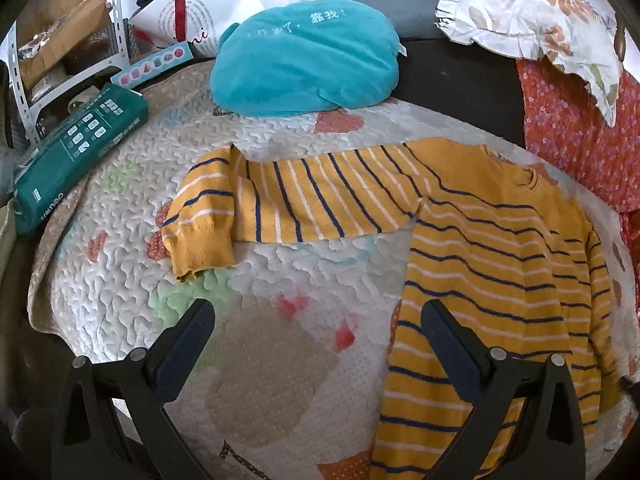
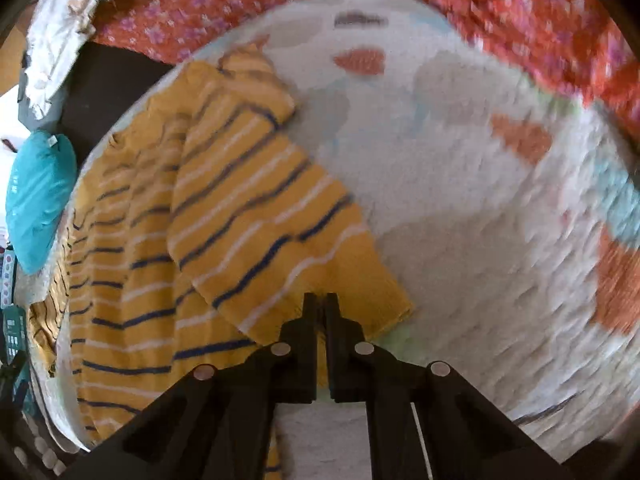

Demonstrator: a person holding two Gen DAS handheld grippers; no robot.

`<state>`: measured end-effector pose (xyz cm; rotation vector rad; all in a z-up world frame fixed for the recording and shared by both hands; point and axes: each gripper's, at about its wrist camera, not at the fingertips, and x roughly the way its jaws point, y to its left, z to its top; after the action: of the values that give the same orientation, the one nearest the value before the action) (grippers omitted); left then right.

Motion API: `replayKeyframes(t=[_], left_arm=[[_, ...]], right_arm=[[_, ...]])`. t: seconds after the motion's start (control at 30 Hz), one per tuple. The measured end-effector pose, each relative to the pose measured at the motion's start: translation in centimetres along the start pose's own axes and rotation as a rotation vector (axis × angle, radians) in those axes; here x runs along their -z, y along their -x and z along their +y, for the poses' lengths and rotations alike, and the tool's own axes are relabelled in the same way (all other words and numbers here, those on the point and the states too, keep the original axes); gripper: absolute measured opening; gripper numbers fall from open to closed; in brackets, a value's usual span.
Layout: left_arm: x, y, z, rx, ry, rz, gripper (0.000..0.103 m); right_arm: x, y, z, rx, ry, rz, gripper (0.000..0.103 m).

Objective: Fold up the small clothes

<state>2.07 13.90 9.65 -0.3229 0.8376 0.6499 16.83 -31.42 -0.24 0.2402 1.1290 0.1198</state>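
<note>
Now the striped sweater lies flat on the quilt, one sleeve folded in, one sleeve out.

First the quilt: it has lots of bare room in front of both grippers (a blue pillow and a green pack sit near its far edge, out of the way). The sweater's body runs long, toward and away from the left gripper. Its free sleeve sticks out sideways, ahead of that gripper, cuff bent down. The left gripper is wide and holds nothing, and it is nearer that sleeve. The right gripper is pinched tight, its tips at the folded sleeve's cuff; I cannot tell if cloth is caught.
</note>
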Motion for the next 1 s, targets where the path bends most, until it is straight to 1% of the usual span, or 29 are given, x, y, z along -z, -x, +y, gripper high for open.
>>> replayKeyframes(t=[0.03,0.1,0.17,0.3,0.37,0.43,0.47,0.53,0.57,0.6,0.63,0.67,0.7,0.73,0.77,0.83,0.9,0.97,1.0], left_arm=[[0.1,0.0,-0.1,-0.003,-0.003,0.001,0.103],[0.1,-0.2,-0.2,-0.002,-0.008,0.005,0.103],[0.1,-0.4,-0.4,0.002,-0.008,0.013,0.103],[0.0,-0.6,-1.1,0.011,-0.020,0.020,0.103],[0.0,-0.6,-1.4,0.023,-0.031,0.021,0.103],[0.1,-0.6,-1.8,0.025,-0.048,0.022,0.103],[0.3,-0.6,-1.9,0.028,-0.060,0.026,0.103],[0.7,-0.5,-1.9,0.037,-0.071,0.037,0.103],[1.0,-0.4,-1.8,0.044,-0.076,0.044,0.103],[1.4,-0.4,-1.7,0.058,-0.083,0.060,0.103],[2.1,-0.5,-1.5,0.083,-0.085,0.093,0.103],[2.6,-0.6,-1.4,0.098,-0.083,0.111,0.103],[3.3,-0.9,-1.3,0.118,-0.079,0.146,0.103],[4.0,-1.1,-1.2,0.129,-0.078,0.176,0.103],[4.7,-1.3,-1.2,0.136,-0.080,0.200,0.103],[6.4,-1.4,-1.1,0.158,-0.092,0.257,0.103],[7.7,-1.5,-1.4,0.172,-0.113,0.294,0.103],[9.0,-1.9,-1.9,0.195,-0.125,0.342,0.103],[9.6,-2.3,-2.2,0.223,-0.121,0.381,0.103]], right_arm=[[-1.0,0.7,-0.8,0.039,0.007,-0.023,0.003],[-3.4,2.4,-3.2,0.163,0.004,-0.071,0.003],[-6.0,3.6,-5.8,0.285,-0.019,-0.101,0.003],[-10.9,5.0,-10.4,0.587,-0.056,-0.147,0.003],[-11.7,5.5,-11.5,0.665,-0.074,-0.157,0.004],[-11.9,6.5,-11.7,0.698,-0.089,-0.184,0.005],[-11.5,7.0,-11.5,0.691,-0.087,-0.193,0.006],[-10.5,8.0,-10.7,0.615,-0.076,-0.198,0.016],[-9.2,8.7,-10.0,0.541,-0.070,-0.193,0.029],[-7.9,9.2,-9.0,0.452,-0.059,-0.190,0.041],[-6.1,9.5,-7.8,0.342,-0.039,-0.179,0.045],[-4.1,9.5,-6.6,0.235,-0.019,-0.150,0.054],[-1.8,9.1,-5.5,0.136,0.001,-0.107,0.056],[0.1,8.7,-4.6,0.069,0.017,-0.066,0.056],[2.3,7.8,-3.5,0.001,0.035,-0.005,0.056],[5.9,6.2,-1.6,-0.058,0.065,0.077,0.056],[8.8,4.9,0.0,-0.084,0.104,0.117,0.056],[11.0,3.9,1.2,-0.127,0.112,0.167,0.056],[11.4,3.4,1.4,-0.151,0.102,0.183,0.056]])
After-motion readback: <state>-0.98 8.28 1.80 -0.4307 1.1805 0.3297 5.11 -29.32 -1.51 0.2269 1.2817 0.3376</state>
